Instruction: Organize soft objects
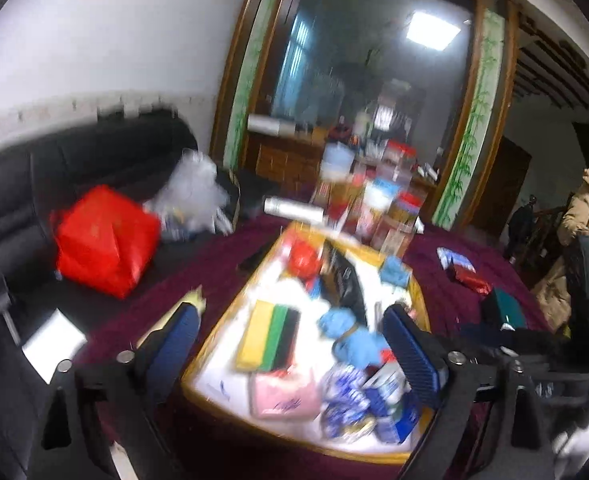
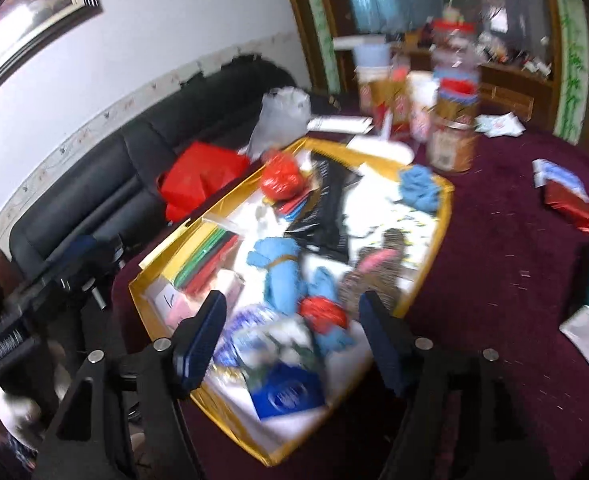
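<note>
Both views blurred; left gripper (image 1: 290, 340) jaws wide apart, nothing between them, right gripper (image 2: 294, 340) jaws parted, also empty, both over gold-rimmed tray (image 2: 446, 216) mid-frame; blue cloth bundle (image 2: 282, 276) lies in tray centre, red bag (image 1: 102, 240) mid-left on sofa

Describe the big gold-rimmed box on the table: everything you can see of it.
The large shallow gold-rimmed box is an open rectangular tray with low shiny gold walls and a white floor, card-like by its look. It lies flat on the dark maroon tablecloth, one corner towards the cameras. It is crowded: bundled blue gloves, a crumpled red bag, a black plastic bag, stacked yellow, green and red pads, a pink packet and blue-white wrappers. The blurred frames hide finer detail.
</note>
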Available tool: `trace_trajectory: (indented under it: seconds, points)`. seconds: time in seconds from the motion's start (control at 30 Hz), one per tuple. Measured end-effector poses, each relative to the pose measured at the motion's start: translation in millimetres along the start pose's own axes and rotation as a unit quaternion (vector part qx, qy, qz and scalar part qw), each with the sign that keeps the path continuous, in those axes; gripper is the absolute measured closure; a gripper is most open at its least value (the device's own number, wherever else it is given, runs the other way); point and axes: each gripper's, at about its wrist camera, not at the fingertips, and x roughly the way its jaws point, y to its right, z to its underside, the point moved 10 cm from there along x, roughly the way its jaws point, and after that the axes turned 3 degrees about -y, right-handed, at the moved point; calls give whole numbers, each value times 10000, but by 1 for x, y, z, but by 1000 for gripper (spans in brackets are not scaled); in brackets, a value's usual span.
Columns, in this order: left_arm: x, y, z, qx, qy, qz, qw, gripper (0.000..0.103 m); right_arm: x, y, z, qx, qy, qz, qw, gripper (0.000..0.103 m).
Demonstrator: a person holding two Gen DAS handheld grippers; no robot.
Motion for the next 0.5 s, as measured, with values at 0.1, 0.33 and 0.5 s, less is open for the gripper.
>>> trace_trajectory:
  seconds: [0.1, 0.33, 0.5]
  points:
    - [-30, 28, -15, 390, 695, -286, 9964, 0, -32, 15, 12, 17, 377, 221, 9990, 28]
    - [-35, 113, -12, 1070, 563, 105, 9926, 0, -72, 60, 38, 473, 669, 294, 9962, 27]
    - [-26, 151, 6, 1219, 294, -4, 9921, 0, -89, 91, 68, 956, 768, 290, 9920, 27]
